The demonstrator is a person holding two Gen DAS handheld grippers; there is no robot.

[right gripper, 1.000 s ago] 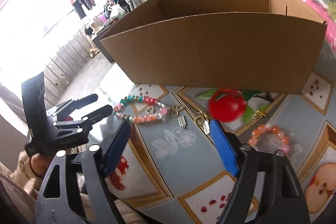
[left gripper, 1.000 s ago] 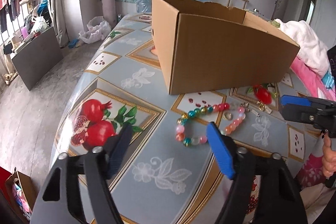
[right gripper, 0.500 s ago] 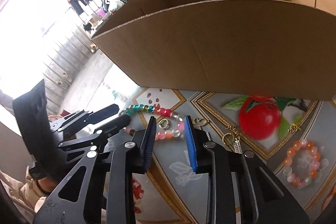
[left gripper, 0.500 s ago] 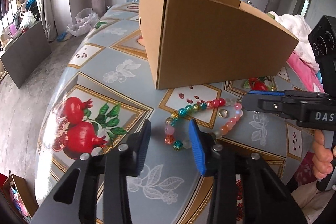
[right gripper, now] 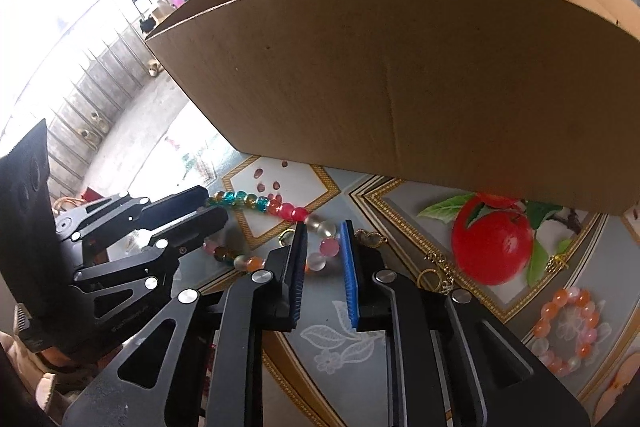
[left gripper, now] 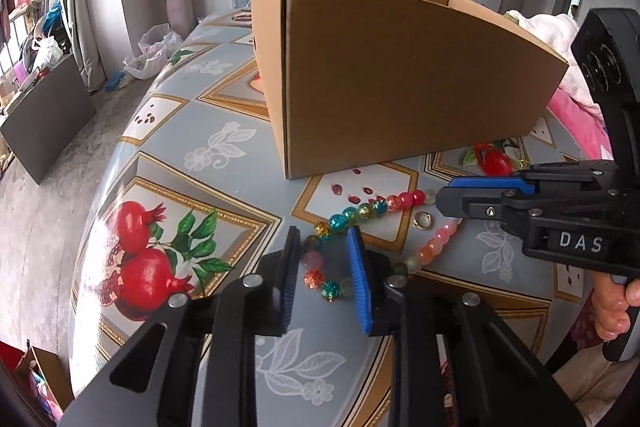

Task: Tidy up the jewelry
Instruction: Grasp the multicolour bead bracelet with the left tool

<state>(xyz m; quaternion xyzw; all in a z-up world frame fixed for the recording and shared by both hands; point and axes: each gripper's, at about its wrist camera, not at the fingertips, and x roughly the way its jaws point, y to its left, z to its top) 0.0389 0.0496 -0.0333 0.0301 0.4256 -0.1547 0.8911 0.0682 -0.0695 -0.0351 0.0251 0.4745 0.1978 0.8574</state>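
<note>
A multicoloured bead bracelet (left gripper: 362, 211) lies on the patterned tablecloth in front of a cardboard box (left gripper: 400, 75). My left gripper (left gripper: 324, 247) is narrowly open with its fingers on either side of the bracelet's left end. My right gripper (right gripper: 324, 239) is narrowly open around the bracelet's (right gripper: 280, 205) pink and clear beads at its right end. In the left wrist view the right gripper (left gripper: 446, 193) comes in from the right. A small gold ring (left gripper: 422, 219) lies inside the bracelet loop.
An orange bead bracelet (right gripper: 568, 331) lies at the right on the table. Gold earrings and charms (right gripper: 436, 273) lie beside the printed apple. The box (right gripper: 400, 67) is open on top, close behind the jewelry. The table edge (left gripper: 86, 227) drops off at the left.
Both grippers have narrowed from wide open and moved forward and down onto the multicoloured bracelet, one at each end.
</note>
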